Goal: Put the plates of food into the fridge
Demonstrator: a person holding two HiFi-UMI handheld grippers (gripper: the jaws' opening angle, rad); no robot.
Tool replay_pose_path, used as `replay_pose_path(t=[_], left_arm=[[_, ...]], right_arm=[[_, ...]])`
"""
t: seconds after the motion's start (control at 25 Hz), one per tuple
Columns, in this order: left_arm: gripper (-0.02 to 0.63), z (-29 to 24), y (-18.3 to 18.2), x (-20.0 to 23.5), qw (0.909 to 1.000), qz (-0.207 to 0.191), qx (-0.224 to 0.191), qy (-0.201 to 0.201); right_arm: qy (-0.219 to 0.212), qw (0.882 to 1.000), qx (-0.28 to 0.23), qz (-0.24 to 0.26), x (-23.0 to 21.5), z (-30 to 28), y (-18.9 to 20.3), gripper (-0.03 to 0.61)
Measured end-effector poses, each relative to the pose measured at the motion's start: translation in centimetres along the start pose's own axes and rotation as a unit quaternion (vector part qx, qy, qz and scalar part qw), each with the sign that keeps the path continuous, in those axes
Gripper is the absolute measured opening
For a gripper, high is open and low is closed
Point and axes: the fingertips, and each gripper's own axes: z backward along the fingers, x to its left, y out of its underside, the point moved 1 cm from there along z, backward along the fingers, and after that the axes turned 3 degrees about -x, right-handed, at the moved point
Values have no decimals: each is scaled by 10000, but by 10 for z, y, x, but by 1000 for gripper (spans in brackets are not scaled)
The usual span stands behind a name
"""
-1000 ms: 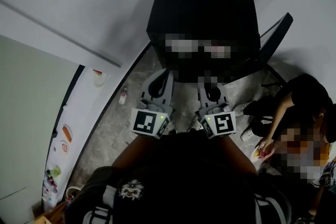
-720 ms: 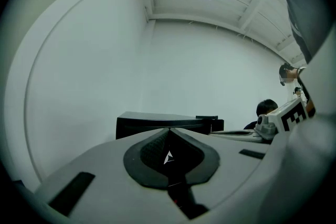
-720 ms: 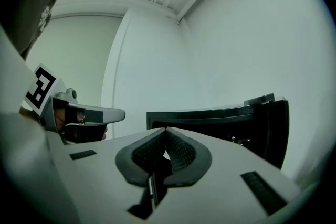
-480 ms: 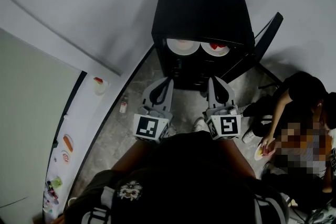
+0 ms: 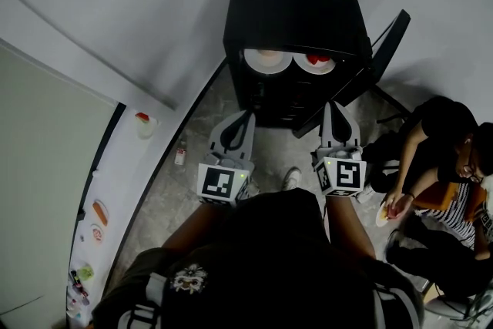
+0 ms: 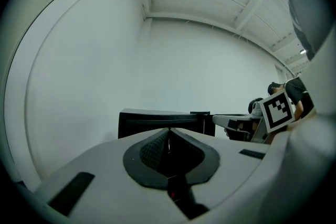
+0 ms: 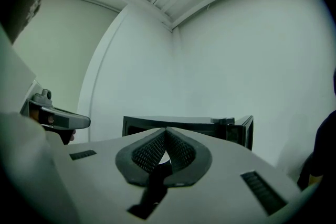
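Fridge: door open.
Left plate, right plate: side by side at front edge of top shelf, apparently stowed.
Left tool, right tool: jaws together, empty, short of fridge. Door closing likely remains.

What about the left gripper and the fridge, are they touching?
Apart. The left gripper view shows the fridge standing well beyond the left gripper, jaws shut.

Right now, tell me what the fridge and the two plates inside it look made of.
Fridge: black, dull casing; probably painted metal, possibly plastic. Plate with orange food and plate with red food: white, smooth, bright rims; ceramic or melamine, cannot tell which.
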Motion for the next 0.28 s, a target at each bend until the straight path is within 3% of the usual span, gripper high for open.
replay_pose_path(t=[0.28], left_arm=[[23, -7, -5, -11, 9998, -62, -85, 191]], right_arm=[[10, 9999, -94, 84, -1, -1, -9, 25]])
